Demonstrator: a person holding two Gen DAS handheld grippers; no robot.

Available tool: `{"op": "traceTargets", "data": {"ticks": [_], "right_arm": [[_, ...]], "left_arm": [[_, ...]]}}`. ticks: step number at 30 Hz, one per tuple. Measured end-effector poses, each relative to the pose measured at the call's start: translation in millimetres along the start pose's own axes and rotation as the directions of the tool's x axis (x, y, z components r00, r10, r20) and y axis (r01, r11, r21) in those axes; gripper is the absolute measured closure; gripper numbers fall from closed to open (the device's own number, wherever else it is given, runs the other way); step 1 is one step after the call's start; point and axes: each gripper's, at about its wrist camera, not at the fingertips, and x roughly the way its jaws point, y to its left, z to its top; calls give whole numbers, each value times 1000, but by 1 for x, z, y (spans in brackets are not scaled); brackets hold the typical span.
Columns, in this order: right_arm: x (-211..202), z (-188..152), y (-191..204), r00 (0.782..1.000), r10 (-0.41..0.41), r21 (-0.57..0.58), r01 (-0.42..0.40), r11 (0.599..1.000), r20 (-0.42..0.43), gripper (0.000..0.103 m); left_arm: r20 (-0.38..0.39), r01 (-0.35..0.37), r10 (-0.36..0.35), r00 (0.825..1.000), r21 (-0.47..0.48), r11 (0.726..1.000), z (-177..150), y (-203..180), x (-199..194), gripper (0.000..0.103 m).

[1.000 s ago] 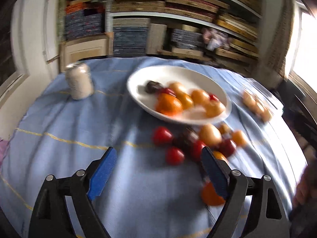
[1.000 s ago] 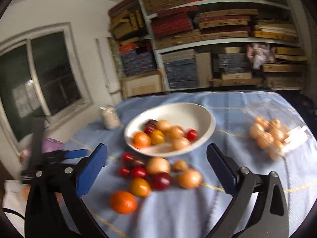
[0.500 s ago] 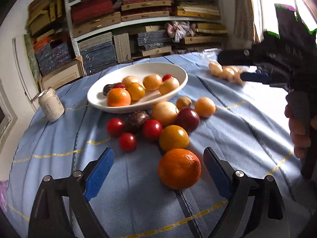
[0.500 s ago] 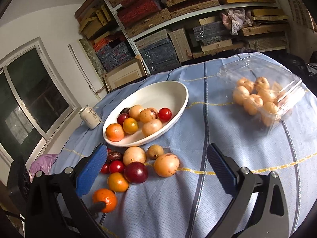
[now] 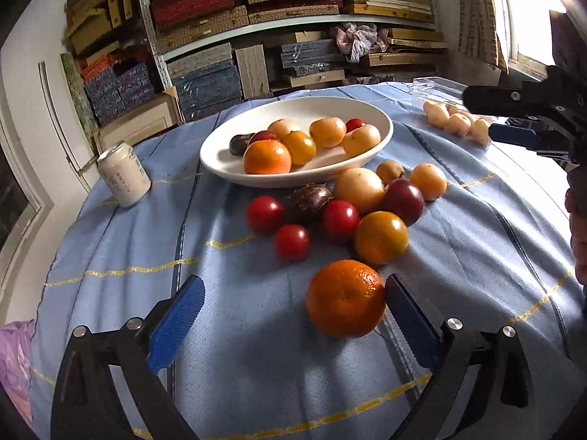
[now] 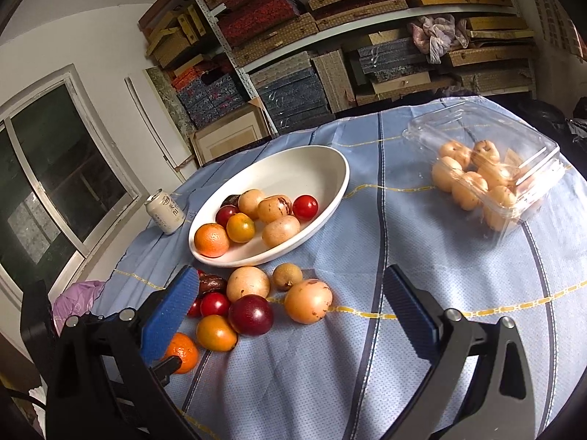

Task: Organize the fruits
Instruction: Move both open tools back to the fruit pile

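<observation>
Left gripper (image 5: 291, 311) jaws spread, bracketing round orange mandarin (image 5: 345, 297), likely bound for white oval bowl (image 5: 385, 130). Right gripper (image 6: 290, 302) agape, idle.

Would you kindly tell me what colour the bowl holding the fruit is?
The bowl is plain white, clearest in the right wrist view.

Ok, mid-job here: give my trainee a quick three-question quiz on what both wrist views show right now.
1. True or false: the left gripper is shut on the mandarin.
2. Multiple choice: the pale fruits at the table's right sit in A) the white bowl, B) a clear plastic clamshell, C) a basket.
3. Fill in: the upright thing left of the bowl is a drink ___.

Key: 1 false, it is open, with the mandarin by its right finger; 2 B; 3 can.
</observation>
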Motion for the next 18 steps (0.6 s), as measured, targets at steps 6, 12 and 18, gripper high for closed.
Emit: {"op": "traceTargets", "data": {"ticks": [6, 12, 18], "right_arm": [[0, 0, 0, 1000, 1, 2, -1, 1000, 1, 5], [-1, 1, 3, 1000, 5, 1, -5, 1000, 5, 5], [-1, 0, 5, 1000, 5, -3, -5, 1000, 2, 5]], "left_arm": [[19, -104, 104, 994, -9, 995, -2, 10, 1, 3], [13, -56, 57, 998, -46, 997, 0, 18, 1, 4], [19, 36, -35, 999, -34, 999, 1, 6, 4, 4]]}}
